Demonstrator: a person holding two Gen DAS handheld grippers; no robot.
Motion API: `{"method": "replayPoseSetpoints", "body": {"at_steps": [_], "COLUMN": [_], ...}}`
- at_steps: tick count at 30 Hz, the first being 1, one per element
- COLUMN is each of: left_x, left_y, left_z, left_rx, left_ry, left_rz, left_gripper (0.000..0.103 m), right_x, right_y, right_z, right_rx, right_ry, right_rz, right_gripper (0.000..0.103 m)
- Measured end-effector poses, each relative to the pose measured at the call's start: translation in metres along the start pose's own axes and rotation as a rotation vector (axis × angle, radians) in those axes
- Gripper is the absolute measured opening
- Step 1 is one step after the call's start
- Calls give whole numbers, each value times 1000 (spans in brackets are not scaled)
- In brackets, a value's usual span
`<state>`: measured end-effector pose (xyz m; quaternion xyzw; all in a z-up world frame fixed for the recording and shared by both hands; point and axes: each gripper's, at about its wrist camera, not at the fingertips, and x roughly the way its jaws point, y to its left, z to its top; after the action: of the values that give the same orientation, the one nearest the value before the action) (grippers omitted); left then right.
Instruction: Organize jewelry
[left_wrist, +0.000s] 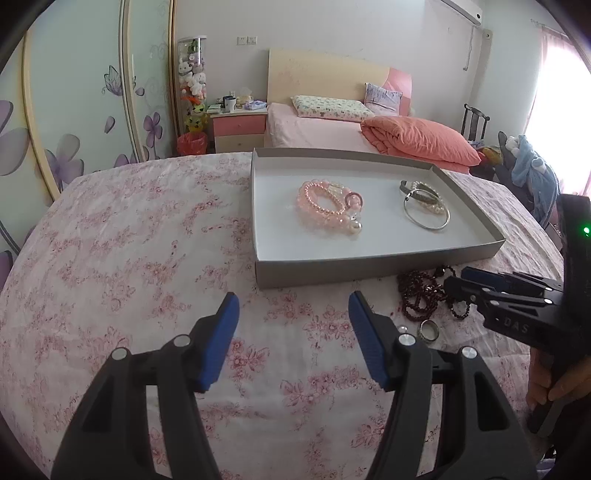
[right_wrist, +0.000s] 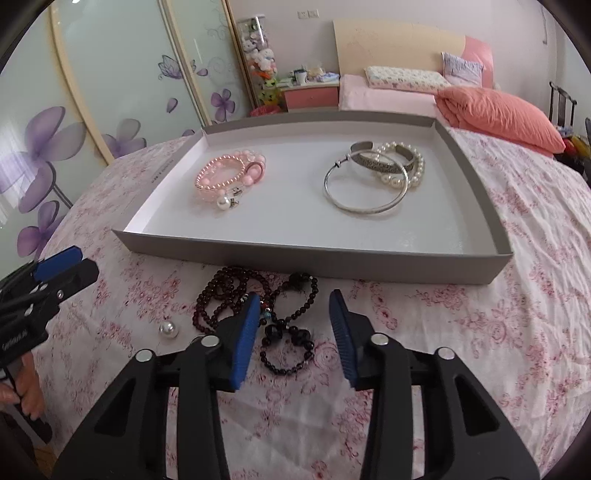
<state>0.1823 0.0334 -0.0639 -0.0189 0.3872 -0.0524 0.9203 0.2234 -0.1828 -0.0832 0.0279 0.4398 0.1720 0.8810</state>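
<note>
A shallow grey box (right_wrist: 314, 262) (left_wrist: 369, 269) lies on the floral tablecloth. Inside it are pink bead bracelets (right_wrist: 229, 173) (left_wrist: 325, 206) on the left and silver bangles with a pearl bracelet (right_wrist: 376, 177) (left_wrist: 424, 203) on the right. Dark red and black bead strings (right_wrist: 266, 314) (left_wrist: 424, 291) lie on the cloth in front of the box. A loose pearl (right_wrist: 168, 328) and a ring (left_wrist: 428, 330) lie beside them. My right gripper (right_wrist: 293, 321) is open, just above the dark beads. My left gripper (left_wrist: 293, 317) is open and empty over bare cloth, left of the beads.
The table has a pink floral cloth (left_wrist: 129, 240). Behind it stand a bed with an orange duvet (left_wrist: 417, 138), a nightstand (left_wrist: 240, 127) and a flower-patterned wardrobe (left_wrist: 74, 110). A chair with clothes (left_wrist: 532, 170) stands at the right.
</note>
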Motion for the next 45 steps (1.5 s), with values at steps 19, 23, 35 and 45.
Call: {"method": "replayPoseSetpoints", "body": {"at_steps": [19, 23, 35, 45], "left_x": [11, 12, 16, 16], "left_y": [-28, -30, -34, -37], "left_z": [-7, -8, -12, -13], "left_rx": [65, 73, 93, 109], "left_ry": [38, 45, 62, 67], "left_rz": [-44, -43, -55, -55], "left_gripper": [61, 61, 61, 61], "right_x": [-10, -7, -27, -6], "right_y": [-51, -57, -88, -74], "right_z": [-5, -2, -3, 6], "right_rx": [217, 244, 349, 357], "right_ry": [20, 16, -36, 28], "right_rz": [73, 102, 124, 161], "right_gripper": [6, 6, 6, 26]}}
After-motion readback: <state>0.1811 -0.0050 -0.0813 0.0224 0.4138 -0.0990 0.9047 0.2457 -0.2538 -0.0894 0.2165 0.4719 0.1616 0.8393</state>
